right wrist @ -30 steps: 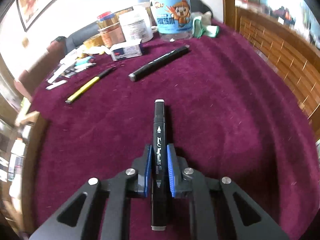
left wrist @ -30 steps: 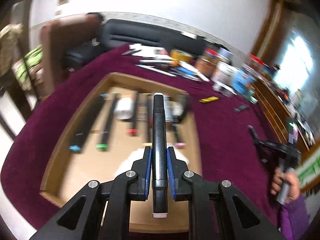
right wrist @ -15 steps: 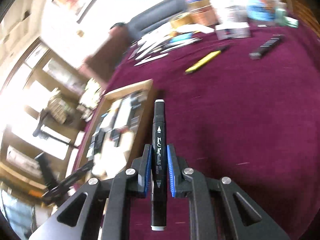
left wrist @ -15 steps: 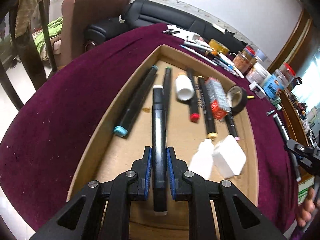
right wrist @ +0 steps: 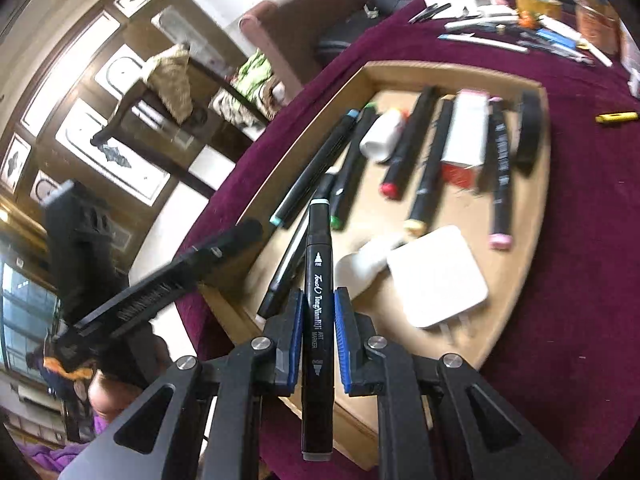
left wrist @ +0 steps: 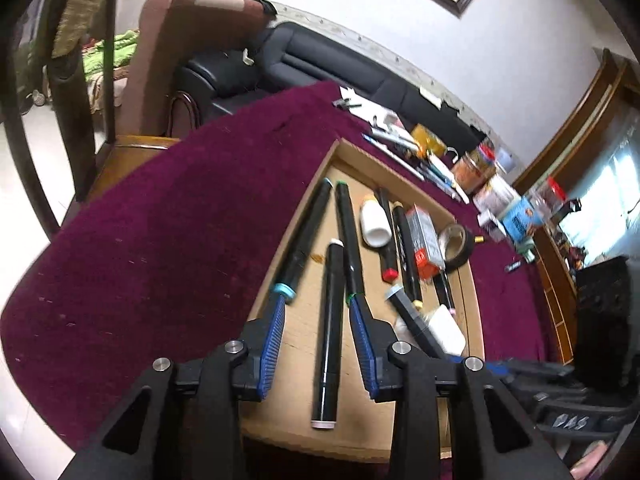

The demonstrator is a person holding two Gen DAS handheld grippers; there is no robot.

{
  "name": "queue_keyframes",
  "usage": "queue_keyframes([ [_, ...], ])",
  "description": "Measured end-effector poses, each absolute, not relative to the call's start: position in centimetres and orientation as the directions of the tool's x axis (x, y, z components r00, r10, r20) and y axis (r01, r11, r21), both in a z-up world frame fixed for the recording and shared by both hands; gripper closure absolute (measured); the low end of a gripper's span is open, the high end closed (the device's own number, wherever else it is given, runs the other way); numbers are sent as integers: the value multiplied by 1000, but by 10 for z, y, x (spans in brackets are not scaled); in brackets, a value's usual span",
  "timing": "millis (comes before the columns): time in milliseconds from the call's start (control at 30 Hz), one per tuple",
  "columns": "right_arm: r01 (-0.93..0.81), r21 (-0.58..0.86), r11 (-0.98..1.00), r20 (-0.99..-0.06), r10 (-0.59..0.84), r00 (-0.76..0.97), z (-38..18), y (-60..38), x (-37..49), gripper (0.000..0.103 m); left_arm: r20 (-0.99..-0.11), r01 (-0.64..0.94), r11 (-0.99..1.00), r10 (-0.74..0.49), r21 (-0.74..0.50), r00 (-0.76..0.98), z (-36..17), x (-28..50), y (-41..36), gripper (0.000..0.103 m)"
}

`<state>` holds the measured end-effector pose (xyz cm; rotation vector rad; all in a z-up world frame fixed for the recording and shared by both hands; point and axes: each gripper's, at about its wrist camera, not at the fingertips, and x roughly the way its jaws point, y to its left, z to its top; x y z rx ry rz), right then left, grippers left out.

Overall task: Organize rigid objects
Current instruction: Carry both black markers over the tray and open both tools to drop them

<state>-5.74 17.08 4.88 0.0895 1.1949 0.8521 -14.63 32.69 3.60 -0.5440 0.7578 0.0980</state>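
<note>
- Cloth, dark purple [left wrist: 160, 248], covers the table, and a flat cardboard tray [left wrist: 360, 158] sits on it.
- Far behind the table I see a black sofa [left wrist: 320, 60] and a brown armchair [left wrist: 180, 40] by a white wall, with a framed picture up high.
- Pens, jars and boxes lie in a messy row [left wrist: 440, 160] on the far side of the cloth.
- Markers in the tray: I count six long black ones, and one of them lies loose right between my left fingers [left wrist: 330, 320].
- Also in the tray are one small white bottle [left wrist: 375, 226], one box with red on it [left wrist: 424, 240], one roll of black tape [left wrist: 456, 242] and one flat white square block [right wrist: 438, 276].
- One small yellow thing [right wrist: 616, 117] lies on the cloth to the right of the tray.
- My left gripper [left wrist: 318, 308] is low over the near end of the tray, with its jaws spread wide and not touching the loose marker.
- My right gripper [right wrist: 316, 300] is over the near edge of the tray, and its jaws pinch one more black marker [right wrist: 318, 280] that points to the far side.
</note>
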Motion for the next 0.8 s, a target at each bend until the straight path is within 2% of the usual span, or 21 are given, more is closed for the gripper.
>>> queue_keyframes([
  [200,-559,477,678,-795,604,55,34,201,-61,88,-655,-284,846,-97,-450,749,40,-154,334,61],
  [267,-576,429,696,-812,577,91,33,204,-62,88,-655,-285,849,-91,-444,750,40,-155,334,60],
  [433,-602,205,772,-866,430,255,36,208,-65,87,-652,-286,856,-76,-430,754,42,-157,335,60],
  [533,-602,185,776,-866,419,274,37,208,-66,85,-649,-291,855,-67,-428,758,44,-159,334,43],
  [600,-618,156,770,-856,418,305,44,211,-71,63,-644,-293,856,-59,-426,763,46,-160,333,36],
  [667,-635,118,763,-835,422,352,53,208,-82,51,-643,-298,860,-45,-414,765,49,-160,332,30],
  [733,-647,73,759,-814,421,401,62,208,-88,45,-646,-304,865,-29,-399,763,51,-160,329,27],
  [800,-648,23,762,-791,410,454,71,204,-96,33,-648,-310,868,-19,-389,761,53,-160,327,25],
])
